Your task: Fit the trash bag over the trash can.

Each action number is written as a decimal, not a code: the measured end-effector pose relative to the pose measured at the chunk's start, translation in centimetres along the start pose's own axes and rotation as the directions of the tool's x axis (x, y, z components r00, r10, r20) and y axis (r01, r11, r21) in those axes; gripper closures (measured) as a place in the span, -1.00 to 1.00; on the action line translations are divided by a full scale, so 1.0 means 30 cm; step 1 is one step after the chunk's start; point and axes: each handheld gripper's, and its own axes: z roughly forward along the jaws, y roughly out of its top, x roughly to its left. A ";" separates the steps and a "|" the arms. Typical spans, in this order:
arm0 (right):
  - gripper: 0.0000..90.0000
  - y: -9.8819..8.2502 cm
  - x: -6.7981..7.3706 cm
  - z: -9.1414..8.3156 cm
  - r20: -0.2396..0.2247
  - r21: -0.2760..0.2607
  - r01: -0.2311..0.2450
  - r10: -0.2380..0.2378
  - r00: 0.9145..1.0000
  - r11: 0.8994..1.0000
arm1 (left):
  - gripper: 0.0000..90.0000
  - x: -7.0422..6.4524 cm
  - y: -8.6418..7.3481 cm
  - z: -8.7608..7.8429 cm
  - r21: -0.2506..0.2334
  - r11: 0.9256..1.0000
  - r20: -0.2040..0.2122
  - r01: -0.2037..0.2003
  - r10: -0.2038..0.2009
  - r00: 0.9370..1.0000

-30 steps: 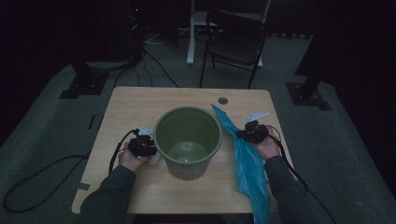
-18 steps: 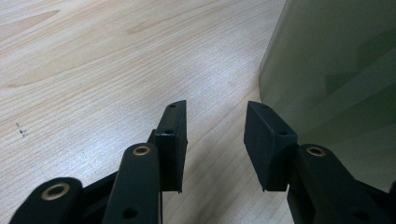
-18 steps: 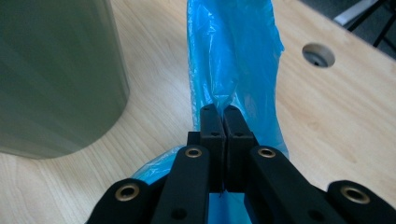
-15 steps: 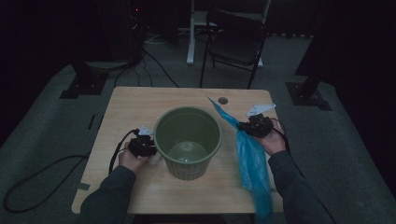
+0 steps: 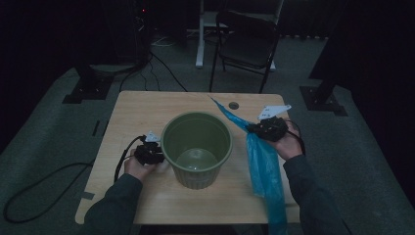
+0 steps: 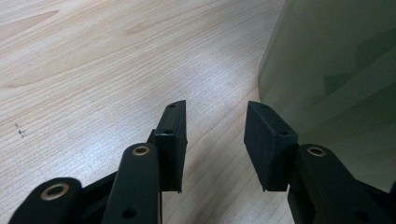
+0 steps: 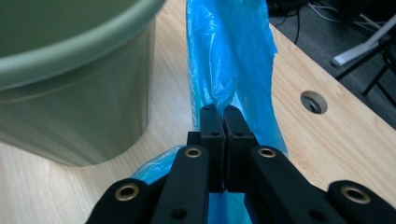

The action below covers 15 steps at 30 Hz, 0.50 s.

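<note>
Basically flimsy, slippery stuff: right tongs (image 7: 223, 116) pinching blue plastic bag (image 5: 264, 166) near top edge, best hold; left tongs (image 6: 215, 135) spread, empty, beside green bin (image 5: 195, 147) on surface (image 5: 137, 112).

A blue plastic bag (image 5: 264, 166) (thin, crinkled) is hanging long and limp beside an upright, empty green bin (image 5: 196, 147), trailing past the worktop's near edge.

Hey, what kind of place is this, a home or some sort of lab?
Probably a dim recording lab: a light wooden table with a cable hole, black stand bases and loose cables on grey carpet, and a black folding chair.
</note>
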 end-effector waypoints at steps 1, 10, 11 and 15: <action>0.98 0.004 0.002 -0.005 0.000 -0.002 0.009 -0.009 1.000 1.000 | 0.32 0.000 0.000 0.000 0.000 1.000 0.000 0.000 0.000 1.000; 0.98 0.055 0.042 -0.051 -0.026 -0.035 0.080 -0.081 0.996 0.996 | 0.32 -0.001 0.000 0.000 -0.003 1.000 0.003 -0.006 0.006 1.000; 0.98 0.061 0.049 -0.055 -0.029 -0.040 0.092 -0.093 0.995 0.995 | 0.33 -0.002 0.001 0.000 -0.004 1.000 0.003 -0.006 0.006 1.000; 0.98 0.088 0.078 -0.075 -0.046 -0.056 0.131 -0.134 0.990 0.990 | 0.33 -0.003 0.001 -0.001 -0.008 1.000 0.005 -0.006 0.006 1.000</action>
